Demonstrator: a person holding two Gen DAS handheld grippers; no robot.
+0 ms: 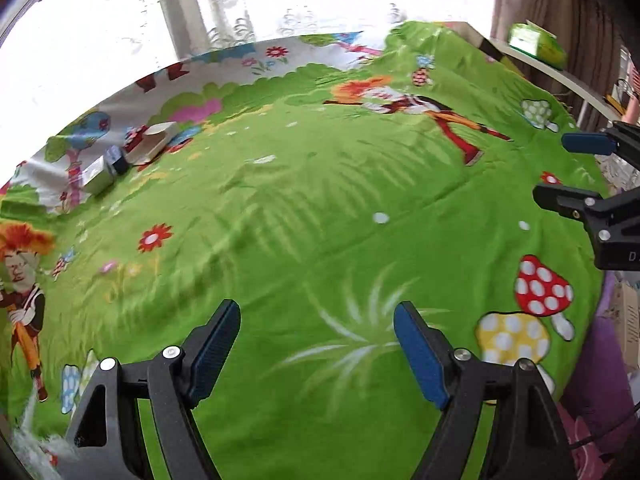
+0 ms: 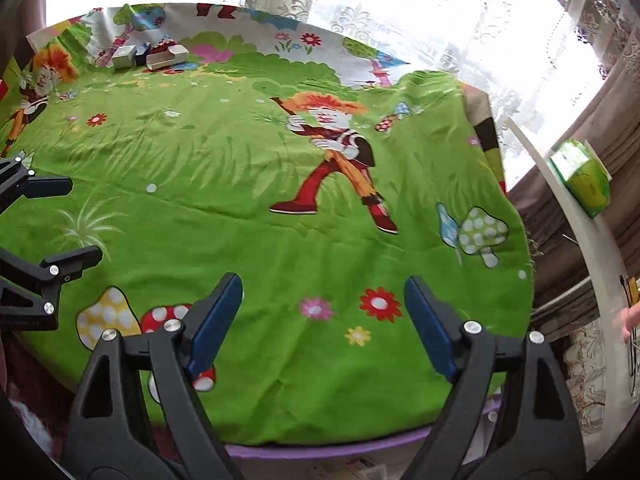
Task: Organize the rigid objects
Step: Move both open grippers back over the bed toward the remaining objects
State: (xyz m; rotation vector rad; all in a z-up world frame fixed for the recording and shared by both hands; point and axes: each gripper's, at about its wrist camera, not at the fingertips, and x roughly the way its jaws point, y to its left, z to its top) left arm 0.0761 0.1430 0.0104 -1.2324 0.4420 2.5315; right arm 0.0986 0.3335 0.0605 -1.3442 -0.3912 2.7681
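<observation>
A silver box (image 1: 98,176), a small dark box (image 1: 119,160) and a beige carton (image 1: 154,143) lie in a row at the far left of the green cartoon cloth (image 1: 320,208). From the right wrist the same silver box (image 2: 123,57), dark box (image 2: 143,54) and beige carton (image 2: 166,56) show at the top left. My left gripper (image 1: 316,312) hangs open above bare cloth, well short of the boxes. My right gripper (image 2: 324,284) is open too, with only cloth between its blue pads. Each gripper shows at the edge of the other's view: right gripper (image 1: 576,168), left gripper (image 2: 76,220).
A green packet (image 2: 584,180) lies on a white curved shelf (image 2: 568,216) to the right of the cloth. Lace curtains (image 2: 400,12) and a bright window stand behind. Brown drapes hang at the right. The cloth's near edge drops off over a purple rim (image 2: 320,446).
</observation>
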